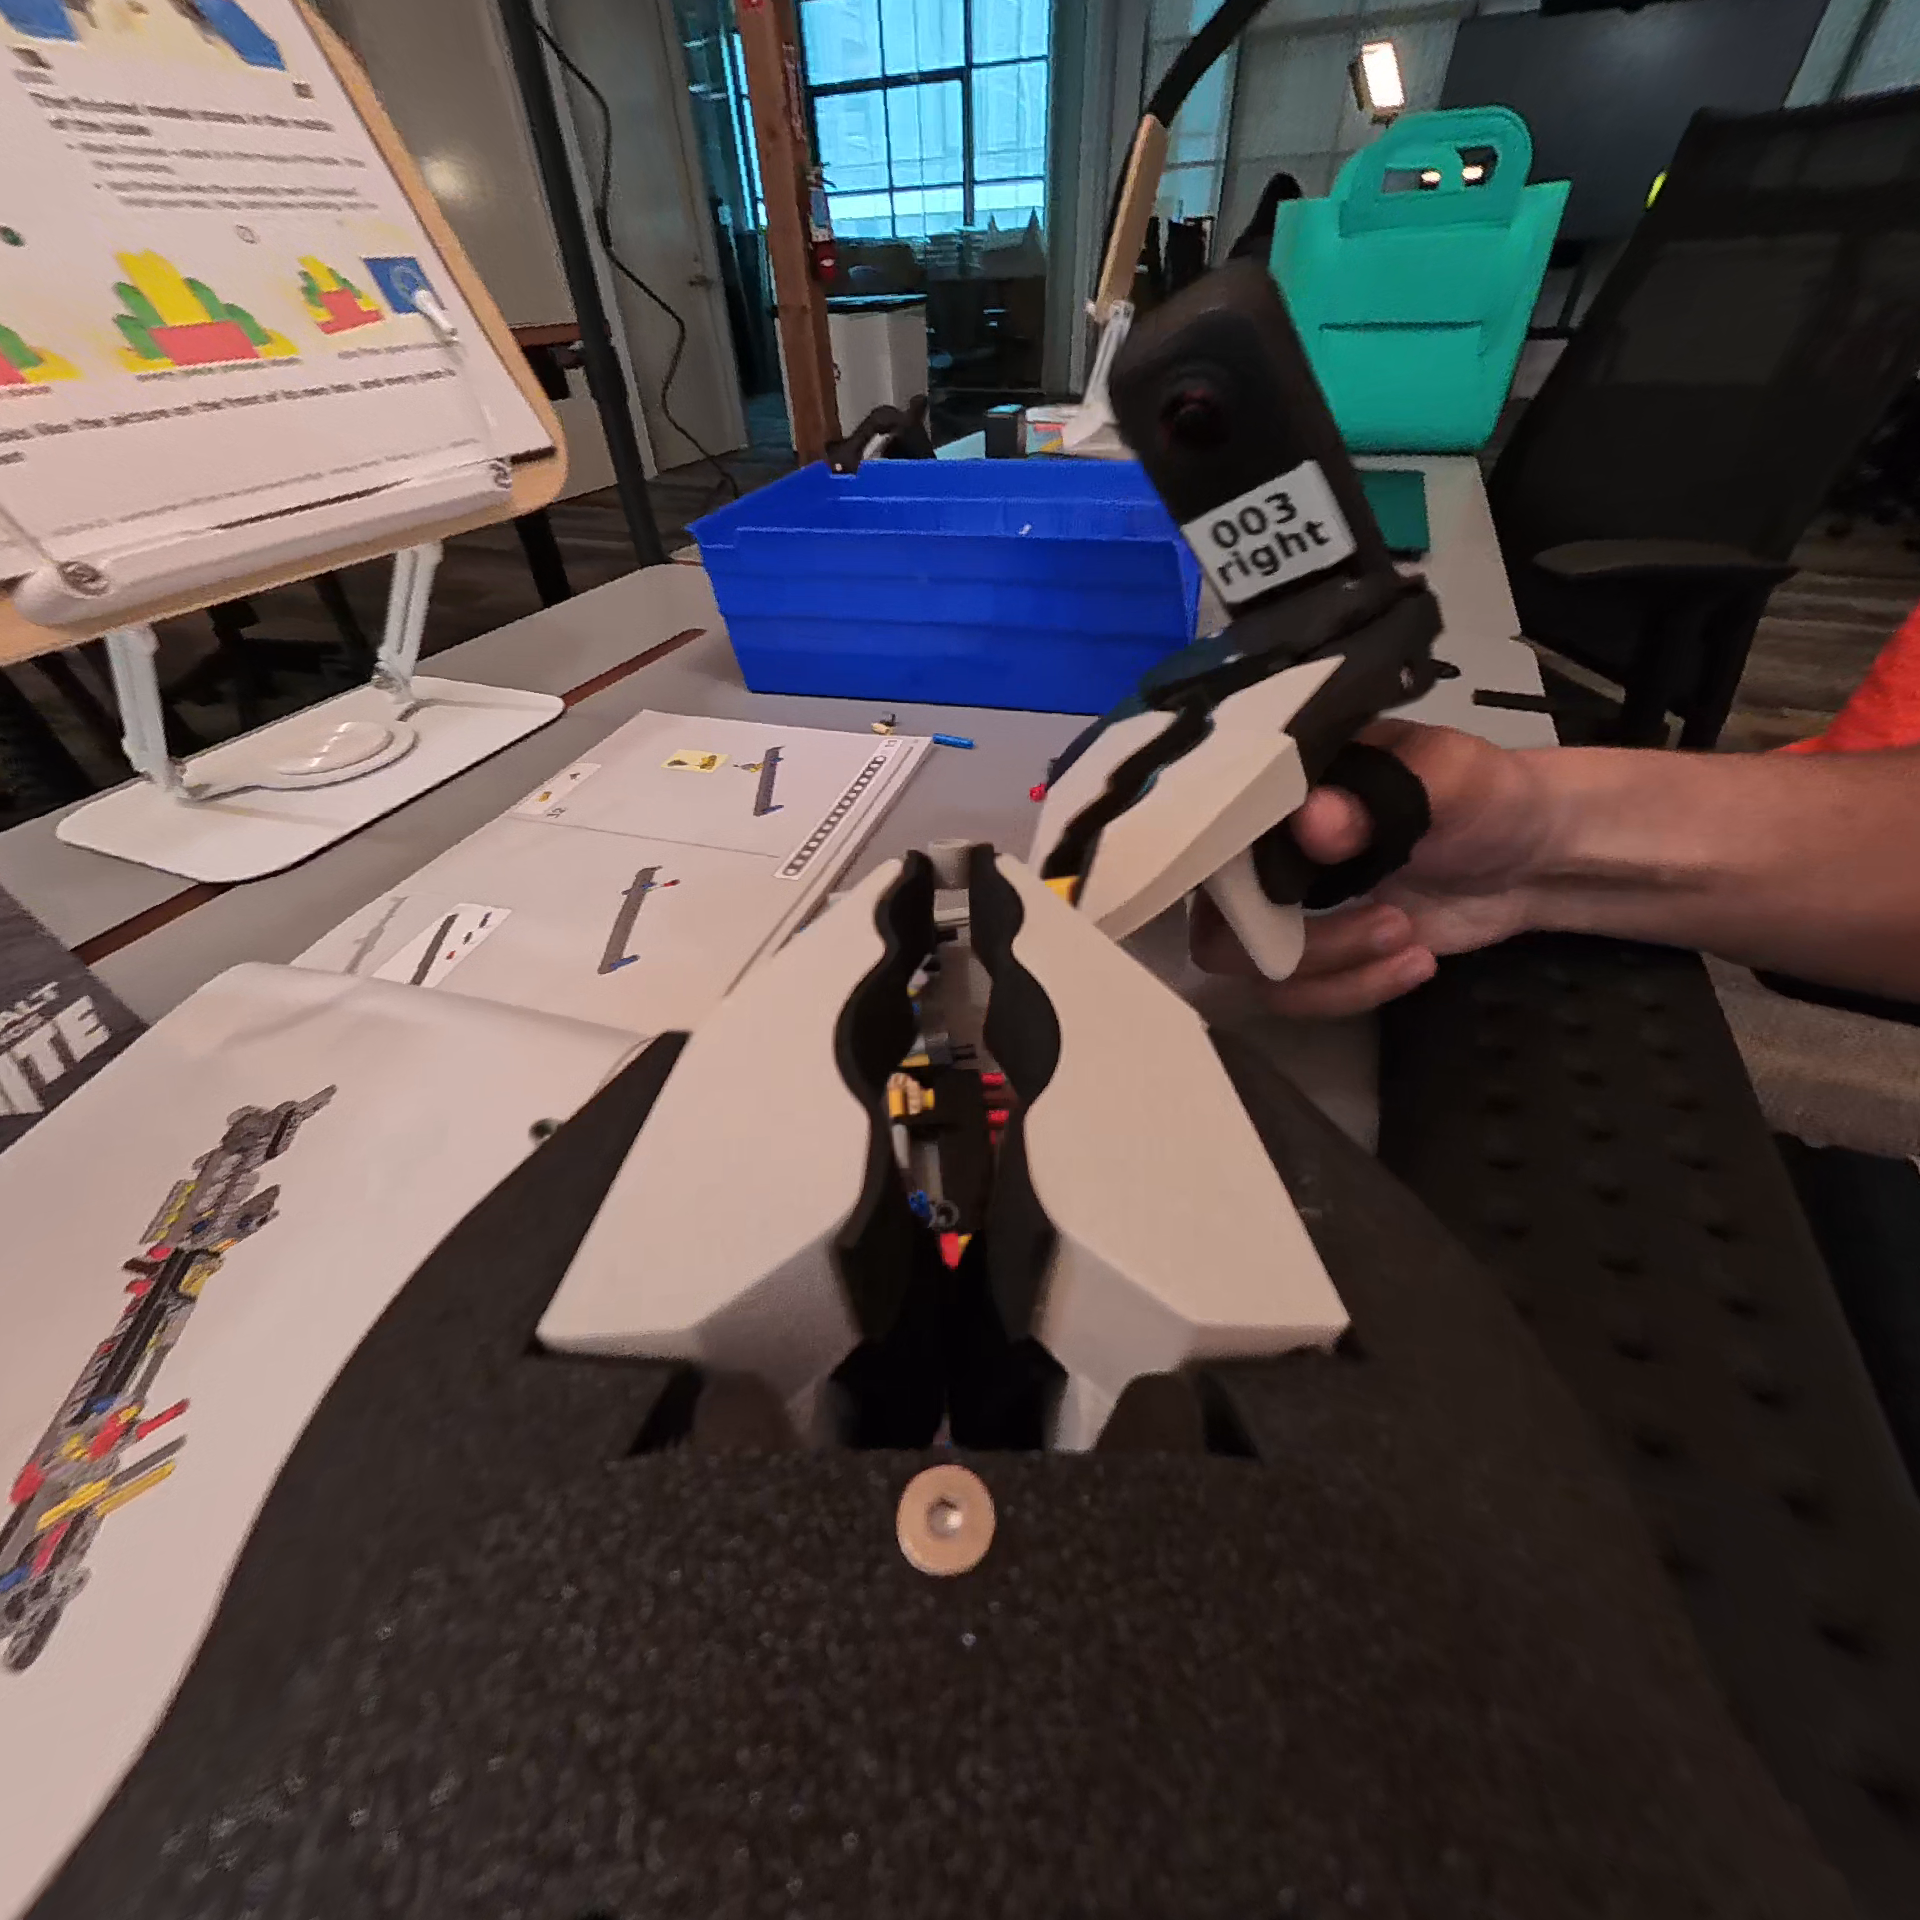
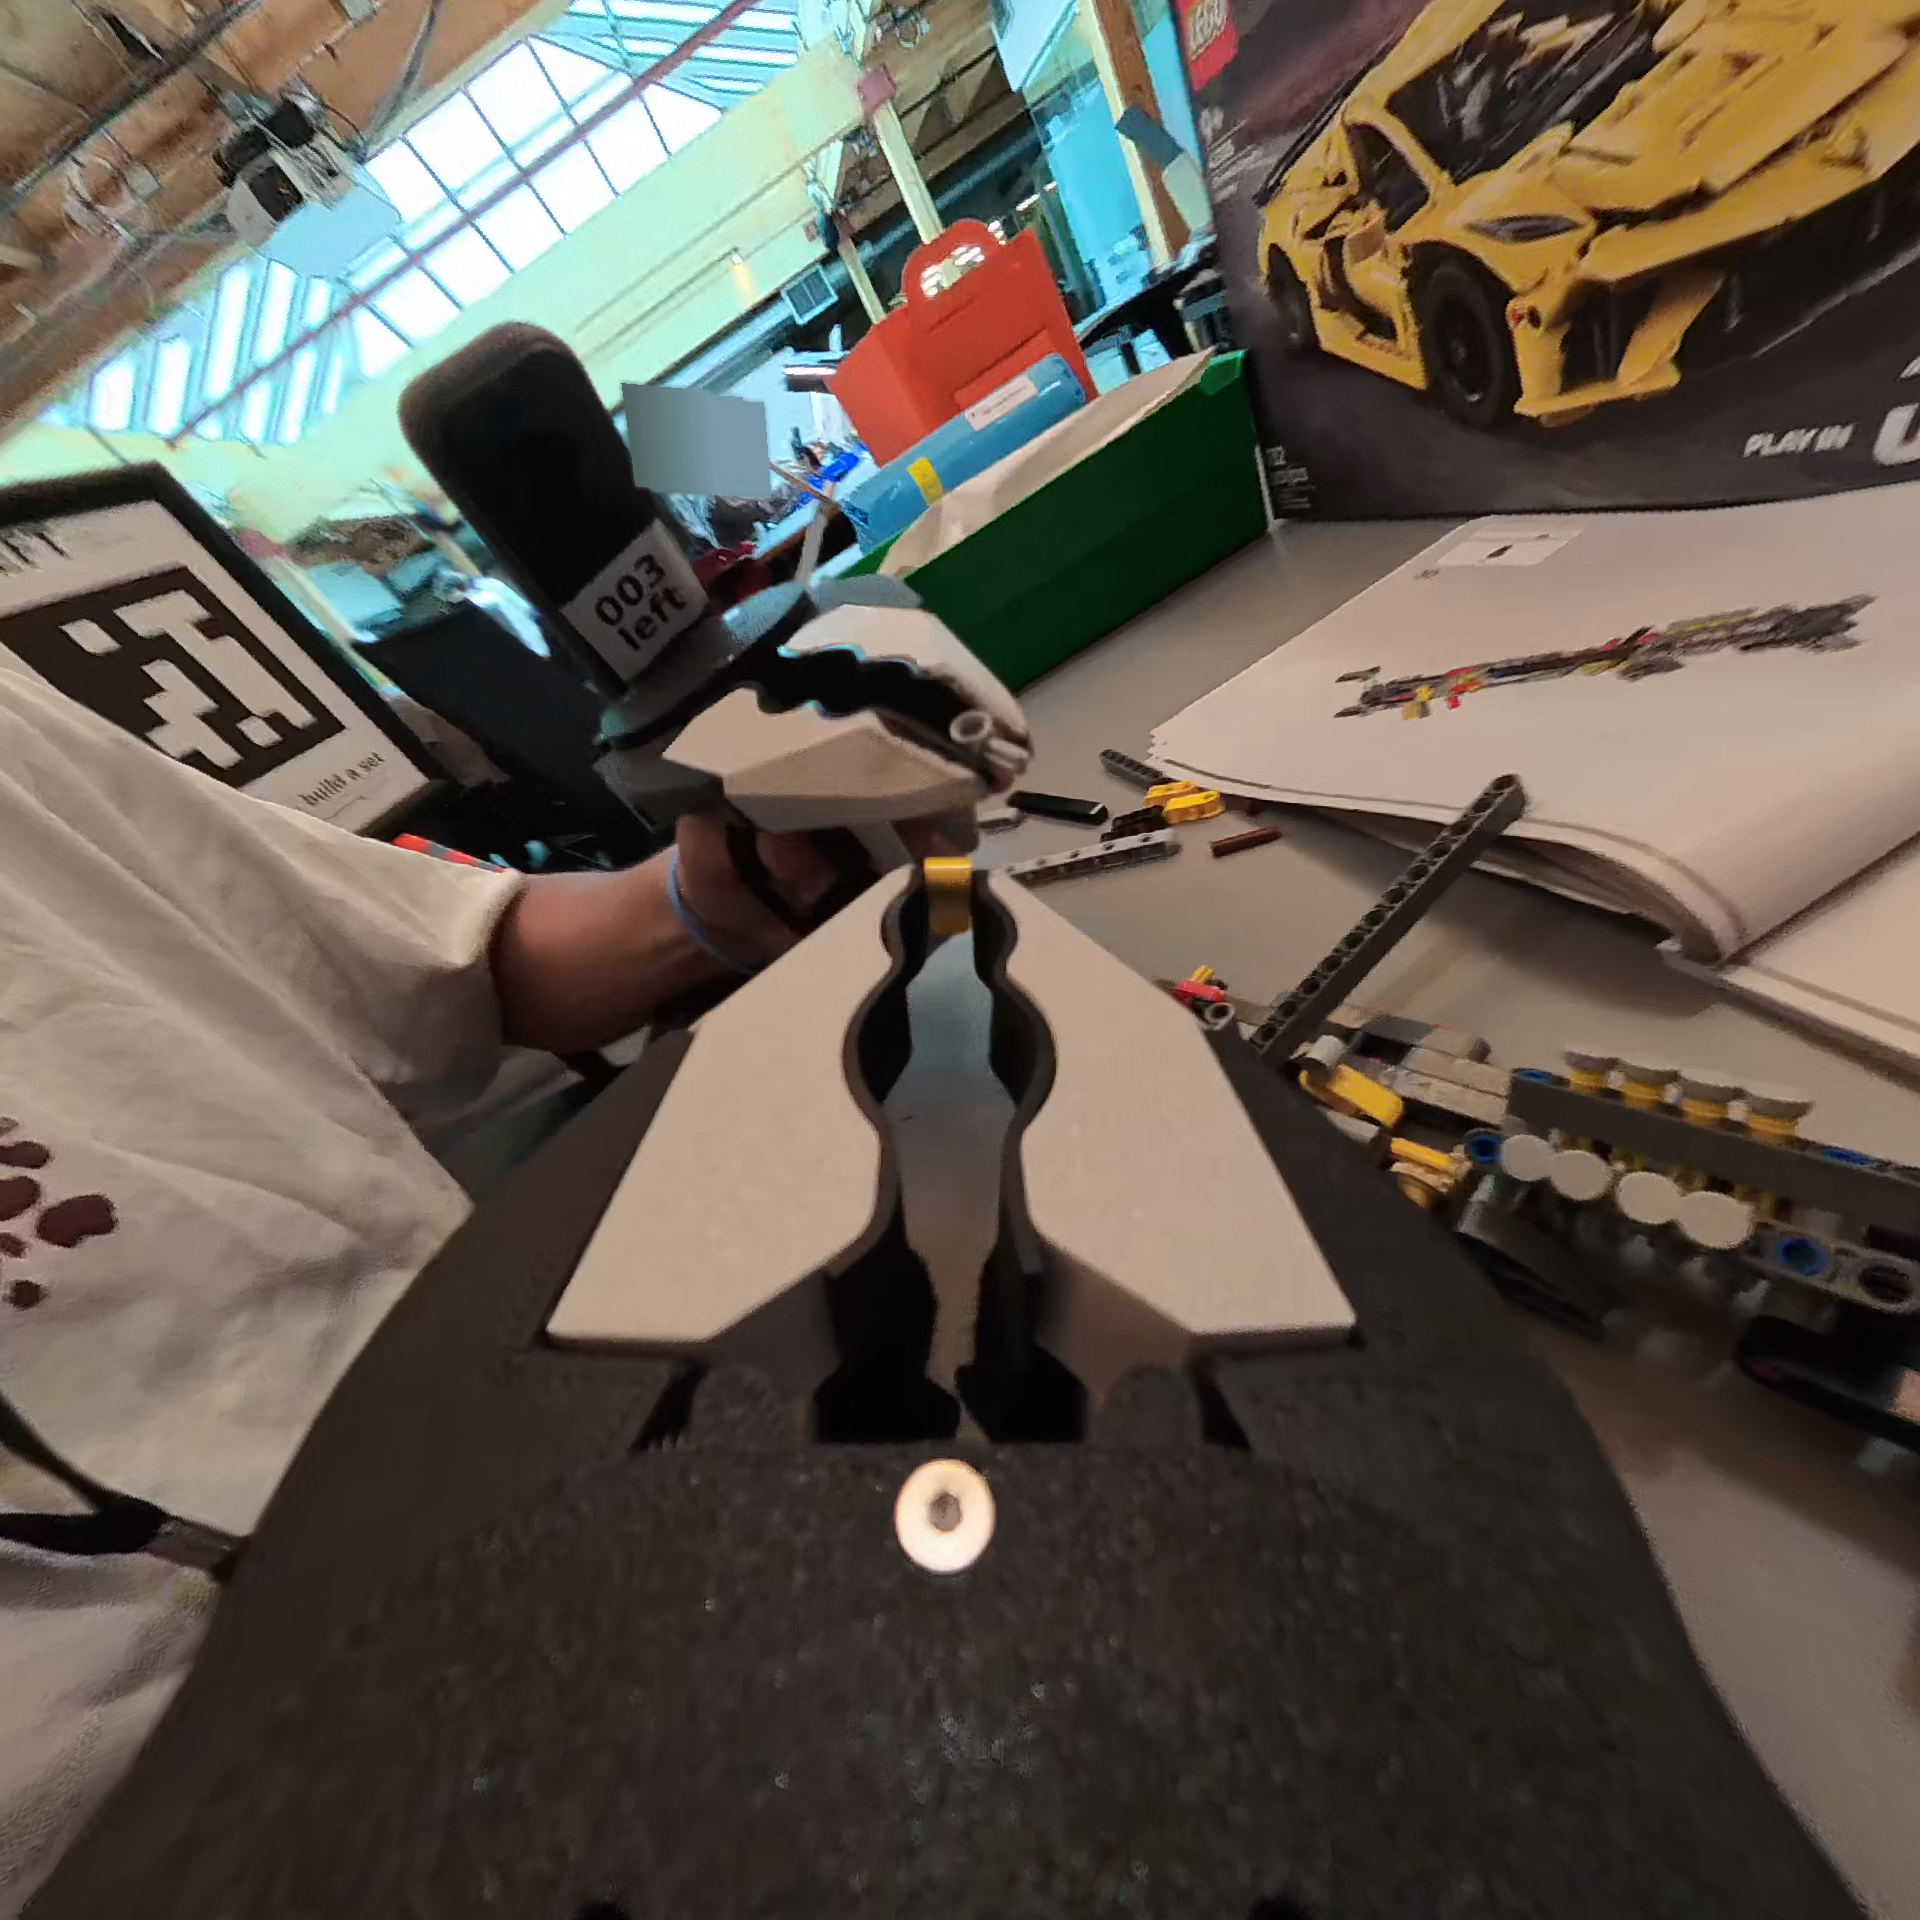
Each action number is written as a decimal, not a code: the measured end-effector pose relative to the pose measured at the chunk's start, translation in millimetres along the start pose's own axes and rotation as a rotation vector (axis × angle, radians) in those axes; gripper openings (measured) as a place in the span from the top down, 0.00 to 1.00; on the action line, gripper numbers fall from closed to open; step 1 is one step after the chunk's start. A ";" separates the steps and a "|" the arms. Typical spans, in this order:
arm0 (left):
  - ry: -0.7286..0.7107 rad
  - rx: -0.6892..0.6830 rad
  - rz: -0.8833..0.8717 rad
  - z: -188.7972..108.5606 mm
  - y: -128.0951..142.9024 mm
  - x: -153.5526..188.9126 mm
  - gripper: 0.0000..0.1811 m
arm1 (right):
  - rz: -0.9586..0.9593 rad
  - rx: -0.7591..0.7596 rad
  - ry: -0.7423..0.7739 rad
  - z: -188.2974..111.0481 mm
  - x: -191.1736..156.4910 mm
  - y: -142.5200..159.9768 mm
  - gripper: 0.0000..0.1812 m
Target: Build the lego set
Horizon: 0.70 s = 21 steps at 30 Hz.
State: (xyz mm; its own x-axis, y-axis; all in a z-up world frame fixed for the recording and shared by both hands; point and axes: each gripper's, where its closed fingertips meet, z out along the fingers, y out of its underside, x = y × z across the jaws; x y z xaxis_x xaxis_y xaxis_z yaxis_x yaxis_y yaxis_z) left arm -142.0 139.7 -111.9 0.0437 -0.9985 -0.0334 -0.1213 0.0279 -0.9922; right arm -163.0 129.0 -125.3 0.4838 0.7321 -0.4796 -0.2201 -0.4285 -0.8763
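My left gripper (image 1: 951, 904) is shut on a small grey tube piece (image 1: 951, 860), held above the table. Through the gap between its fingers, part of the multicoloured lego assembly (image 1: 935, 1122) shows below. My right gripper (image 2: 948, 914) is shut on a small yellow piece (image 2: 948, 883). In the left wrist view the right gripper (image 1: 1060, 883) sits just right of my left fingertips, tilted toward them. In the right wrist view the left gripper (image 2: 987, 743) with its grey piece (image 2: 977, 727) is just beyond and above the yellow piece. The partly built grey model (image 2: 1662, 1174) lies on the table at right.
An open instruction booklet (image 2: 1558, 727) lies beside a long dark beam (image 2: 1392, 914) and loose pieces (image 2: 1174, 800). A blue bin (image 1: 935, 582) stands at the back, a sheet on a stand (image 1: 208, 312) at left. A green bin (image 2: 1091, 561) and the set's box (image 2: 1558, 260) stand behind.
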 end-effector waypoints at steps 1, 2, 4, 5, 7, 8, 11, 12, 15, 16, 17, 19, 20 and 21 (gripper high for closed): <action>-0.002 0.002 -0.013 -2.1 -0.2 -2.6 0.97 | -0.037 -0.002 0.023 -0.7 1.3 -0.1 0.97; -0.004 -0.004 -0.018 -3.2 1.0 -3.8 0.97 | -0.063 0.005 0.035 -1.2 1.1 -1.3 0.96; -0.012 -0.026 -0.015 -4.0 5.0 -5.2 0.96 | -0.091 0.068 0.032 -4.3 -2.5 -11.4 0.97; -0.007 -0.034 -0.016 -3.8 6.6 -4.5 0.96 | -0.090 0.105 0.028 -6.8 -2.8 -17.1 0.97; 0.002 -0.048 0.008 -3.3 9.2 -1.2 0.97 | -0.026 0.149 -0.011 -10.7 -3.1 -23.7 0.97; -0.012 -0.060 0.055 -2.9 11.2 -0.7 0.97 | 0.032 0.163 -0.035 -12.1 -3.3 -25.7 0.97; -0.010 -0.083 0.216 0.8 16.4 12.3 0.97 | 0.160 0.204 -0.071 -15.8 2.7 -30.2 0.97; 0.000 -0.070 0.241 1.7 14.5 18.1 0.97 | 0.174 0.207 -0.070 -16.5 4.6 -30.3 0.97; -0.008 0.007 0.244 -1.5 0.2 19.8 0.97 | 0.182 0.186 -0.061 -16.9 6.4 -27.5 0.97; 0.000 0.029 0.210 -3.5 -3.8 18.3 0.97 | 0.174 0.191 -0.065 -18.6 5.4 -28.5 0.97; 0.021 0.052 0.151 -5.5 -7.6 17.1 0.97 | 0.161 0.181 -0.076 -20.0 3.0 -28.0 0.97; 0.102 0.097 -0.007 -9.7 -15.0 17.7 0.97 | 0.062 0.144 -0.067 -19.2 -2.9 -23.9 0.97; 0.142 0.113 -0.077 -11.4 -17.5 17.7 0.97 | -0.028 0.142 -0.056 -18.8 -7.7 -24.2 0.97; 0.168 0.126 -0.124 -13.0 -19.3 16.9 0.97 | -0.126 0.154 -0.049 -19.1 -13.2 -26.0 0.97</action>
State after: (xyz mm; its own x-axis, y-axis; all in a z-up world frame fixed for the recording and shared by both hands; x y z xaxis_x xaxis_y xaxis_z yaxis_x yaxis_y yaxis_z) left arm -151.8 121.7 -91.8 -0.1164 -0.9882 0.0995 -0.0007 -0.1001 -0.9950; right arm -147.5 120.4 -95.2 0.4750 0.8012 -0.3640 -0.2889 -0.2487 -0.9245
